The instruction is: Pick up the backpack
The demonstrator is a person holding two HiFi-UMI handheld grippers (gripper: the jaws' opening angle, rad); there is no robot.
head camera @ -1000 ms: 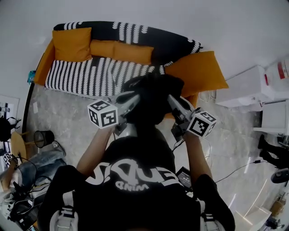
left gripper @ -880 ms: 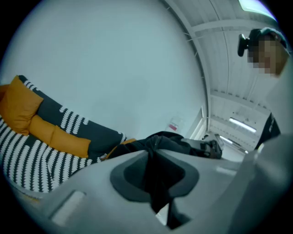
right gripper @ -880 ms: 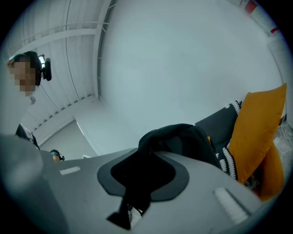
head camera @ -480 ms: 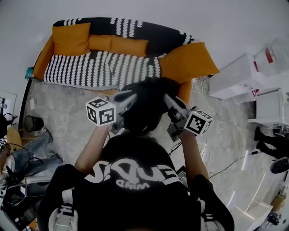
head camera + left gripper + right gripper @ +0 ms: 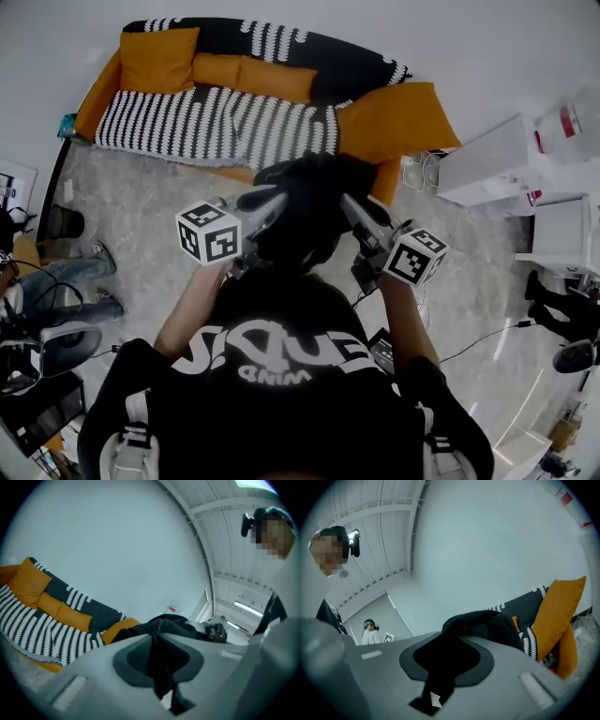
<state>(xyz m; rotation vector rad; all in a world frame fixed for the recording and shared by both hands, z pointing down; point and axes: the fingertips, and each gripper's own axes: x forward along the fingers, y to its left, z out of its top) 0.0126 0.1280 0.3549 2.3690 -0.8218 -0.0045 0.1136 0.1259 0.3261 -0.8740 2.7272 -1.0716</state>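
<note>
Left claw: nearly closed, only a narrow slit between the jaws, pinching a fold of black fabric from the backpack. In the left gripper view, fabric running down as a dark strip through the slit, pressed between the grey pads.

Right claw: likewise almost shut, clamped on another black fold of the same backpack. In the right gripper view, fabric filling the gap between the jaws and bulging up beyond the tips.

Backpack: black, soft and slumped. Held up off the floor between the two claws, in front of the person's chest, with the left claw at its left side and the right claw at its right. Both claws angled inward toward each other, left marker cube and right marker cube nearest the head camera.

Behind the backpack, against the white wall: a sofa in a black-and-white pattern. On it, a square orange cushion at the left end, a long orange cushion just beside that, and a large orange cushion leaning at the right end. In the head view, backpack overlapping the sofa's front edge and the large cushion's lower corner.

To the right, well apart from the backpack: a white cabinet. Below: pale marbled floor.

At the bottom of the head view: the person's black shirt with white lettering, bare forearms reaching up to both claws.
</note>
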